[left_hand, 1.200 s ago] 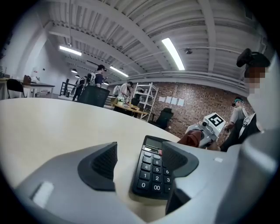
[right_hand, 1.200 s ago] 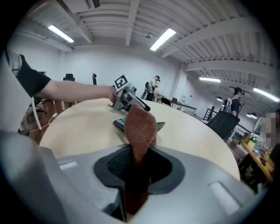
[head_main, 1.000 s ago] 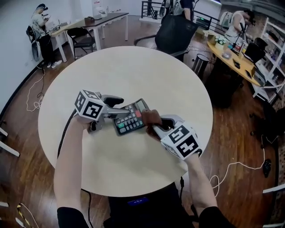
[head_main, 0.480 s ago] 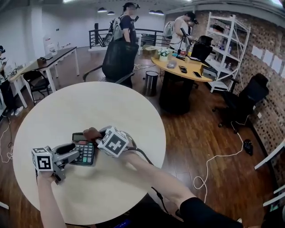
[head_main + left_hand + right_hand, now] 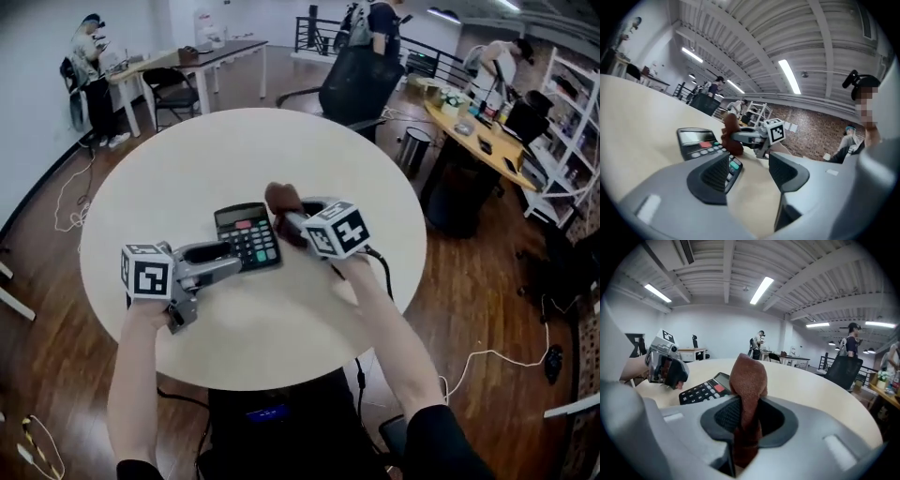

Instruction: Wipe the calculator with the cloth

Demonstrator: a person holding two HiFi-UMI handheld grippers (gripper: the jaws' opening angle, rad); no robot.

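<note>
Between my tongs lies the calculator (image 5: 247,236). My right tongs (image 5: 292,223) clamp the brown cloth (image 5: 281,208), now at its far corner; my left tongs (image 5: 234,261), empty and closing, have backed off to just beside it.

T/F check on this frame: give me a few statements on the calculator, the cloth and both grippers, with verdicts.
1. The right gripper is shut on the brown cloth. True.
2. The calculator lies face down. False: its keys and display face up.
3. The left gripper holds the cloth. False: its jaws are apart and closing, with nothing between the pads.
4. The calculator sits on a round table. True.
</note>
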